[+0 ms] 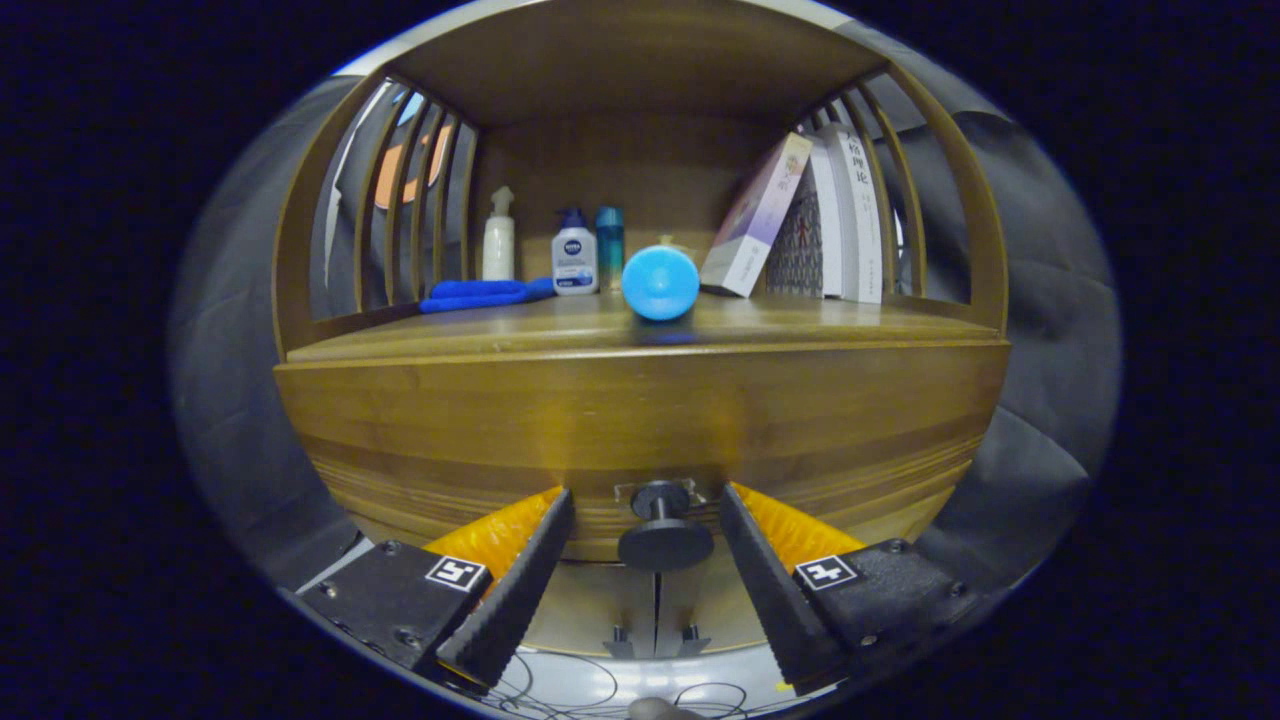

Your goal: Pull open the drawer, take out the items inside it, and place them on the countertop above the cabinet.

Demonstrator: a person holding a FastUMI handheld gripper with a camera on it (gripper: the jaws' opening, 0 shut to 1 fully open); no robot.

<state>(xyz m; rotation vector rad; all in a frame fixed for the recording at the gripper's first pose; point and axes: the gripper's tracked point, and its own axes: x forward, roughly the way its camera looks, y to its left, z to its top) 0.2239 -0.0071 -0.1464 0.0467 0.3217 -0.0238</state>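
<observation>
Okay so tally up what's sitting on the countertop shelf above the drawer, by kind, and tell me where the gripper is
Bottles: 3 (white pump bottle, white-and-blue bottle, teal bottle)
Blue cloth: 1
Blue round-ended object: 1
Books: at least 4, the rest hidden behind the slats
Total: at least 9
The gripper is open, its fingers either side of the drawer knob, not pressing it.

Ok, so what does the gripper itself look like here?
The gripper has two black wedge-shaped fingers with ribbed, toothed inner faces. Orange-yellow textured parts sit behind them. Each finger is mounted on a black block fastened with screws, and each block carries a small white square tag with a black marker pattern.
</observation>
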